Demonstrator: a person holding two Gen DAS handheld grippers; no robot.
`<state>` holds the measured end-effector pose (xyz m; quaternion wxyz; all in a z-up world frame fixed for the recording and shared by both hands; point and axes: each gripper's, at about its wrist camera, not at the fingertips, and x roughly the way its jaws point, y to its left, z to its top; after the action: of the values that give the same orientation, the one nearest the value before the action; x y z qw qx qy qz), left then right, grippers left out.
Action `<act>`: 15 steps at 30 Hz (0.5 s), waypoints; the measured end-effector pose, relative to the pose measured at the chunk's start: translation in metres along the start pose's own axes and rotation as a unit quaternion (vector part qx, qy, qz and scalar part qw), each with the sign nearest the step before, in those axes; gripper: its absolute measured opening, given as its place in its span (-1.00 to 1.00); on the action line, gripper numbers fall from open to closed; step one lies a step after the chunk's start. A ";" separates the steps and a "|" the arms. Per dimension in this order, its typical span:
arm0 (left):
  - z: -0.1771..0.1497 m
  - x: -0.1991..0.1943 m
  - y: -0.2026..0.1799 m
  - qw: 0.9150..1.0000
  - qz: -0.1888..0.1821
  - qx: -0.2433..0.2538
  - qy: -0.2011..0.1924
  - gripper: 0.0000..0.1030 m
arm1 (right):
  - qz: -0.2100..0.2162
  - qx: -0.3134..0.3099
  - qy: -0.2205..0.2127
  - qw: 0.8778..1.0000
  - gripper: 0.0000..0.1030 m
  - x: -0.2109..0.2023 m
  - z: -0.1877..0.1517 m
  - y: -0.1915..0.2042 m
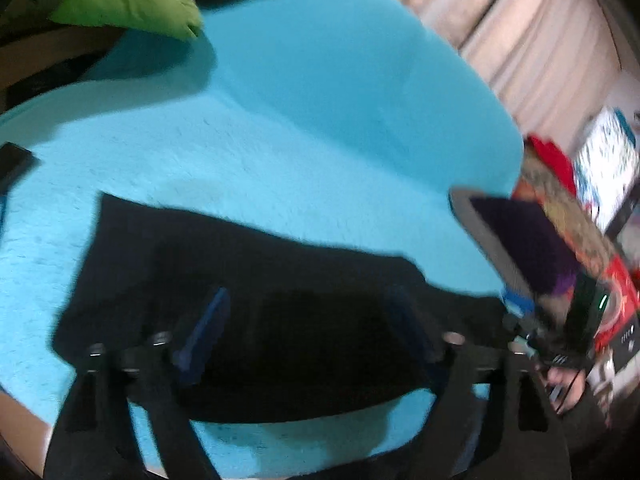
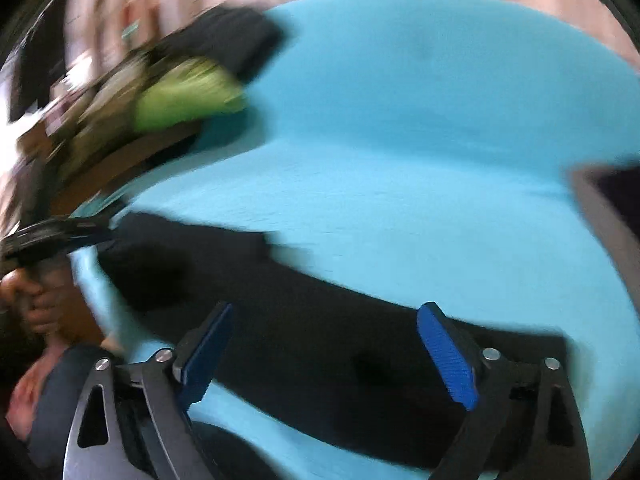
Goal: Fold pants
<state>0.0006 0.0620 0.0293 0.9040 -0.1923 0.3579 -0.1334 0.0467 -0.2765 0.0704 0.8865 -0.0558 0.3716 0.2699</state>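
1. While both views blur, the black pants (image 1: 248,280) lie flat on the blue cover (image 1: 320,120), at its near edge.
2. Left gripper (image 1: 312,328) hangs over the pants, fingers spread, holding nothing.
3. Right gripper (image 2: 332,352) hangs over the pants too, fingers (image 2: 448,356) spread wide.
4. Beyond the pants, a green cloth (image 1: 132,0) lies at the cover's far left edge.
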 end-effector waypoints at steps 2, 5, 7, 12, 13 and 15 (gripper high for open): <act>-0.008 0.014 0.017 0.999 0.025 -0.013 0.025 -0.35 | 0.063 -0.066 0.041 0.995 0.57 0.028 0.019 0.032; -0.015 0.009 0.043 0.999 0.013 -0.048 0.000 -0.98 | 0.062 -0.149 0.176 0.971 0.48 0.088 0.007 0.056; -0.016 0.007 0.058 0.996 -0.024 -0.084 -0.002 -0.98 | 0.083 -0.154 0.157 0.972 0.55 0.087 0.006 0.052; -0.011 0.004 0.047 0.998 -0.024 -0.057 -0.007 -0.91 | 0.127 -0.103 0.128 0.978 0.36 0.064 0.046 0.040; -0.008 0.002 0.045 0.998 -0.026 -0.059 -0.011 -0.86 | 0.139 -0.097 0.103 0.980 0.39 0.059 0.056 0.042; 0.005 -0.004 0.042 0.998 -0.025 -0.058 -0.031 -0.42 | 0.151 -0.099 0.067 0.981 0.39 0.056 0.075 0.050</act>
<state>0.0056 0.1020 0.0163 0.8982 -0.2570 0.3322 -0.1295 0.1005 -0.1875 0.0905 0.7985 -0.1049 0.4060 0.4320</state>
